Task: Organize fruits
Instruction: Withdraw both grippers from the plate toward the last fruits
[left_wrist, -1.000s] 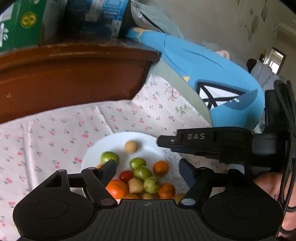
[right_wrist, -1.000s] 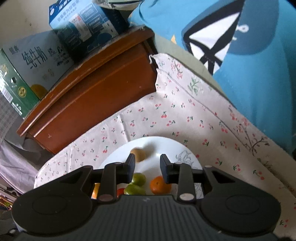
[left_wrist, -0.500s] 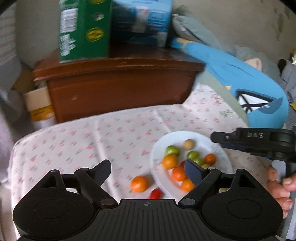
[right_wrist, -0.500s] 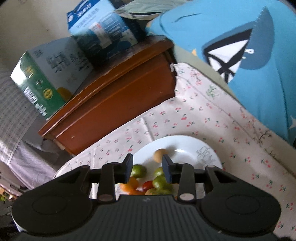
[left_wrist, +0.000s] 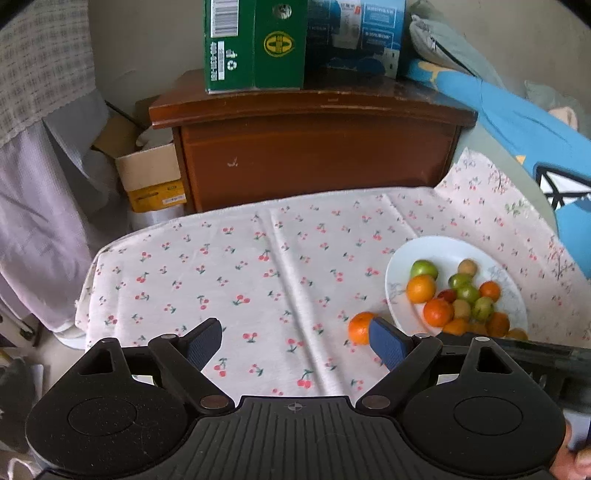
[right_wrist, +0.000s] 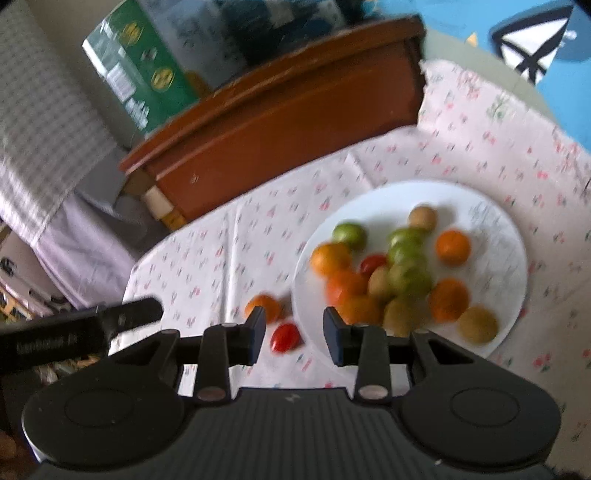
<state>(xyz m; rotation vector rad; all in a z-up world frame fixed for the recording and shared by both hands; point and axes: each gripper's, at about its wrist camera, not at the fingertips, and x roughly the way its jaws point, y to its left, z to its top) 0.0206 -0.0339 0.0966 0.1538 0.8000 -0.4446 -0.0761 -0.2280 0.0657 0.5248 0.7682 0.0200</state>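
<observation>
Your left gripper (left_wrist: 295, 345): fingers wide, just opened further, holding nothing. Your right gripper (right_wrist: 294, 334): fingers narrow, just opened slightly, empty, above the red fruit (right_wrist: 284, 336). Lower right of the left view: stray orange (left_wrist: 360, 328) on the cloth-covered bench (left_wrist: 258, 266), likely unsorted. Beyond: white plate (left_wrist: 436, 247) of mixed fruits.
</observation>
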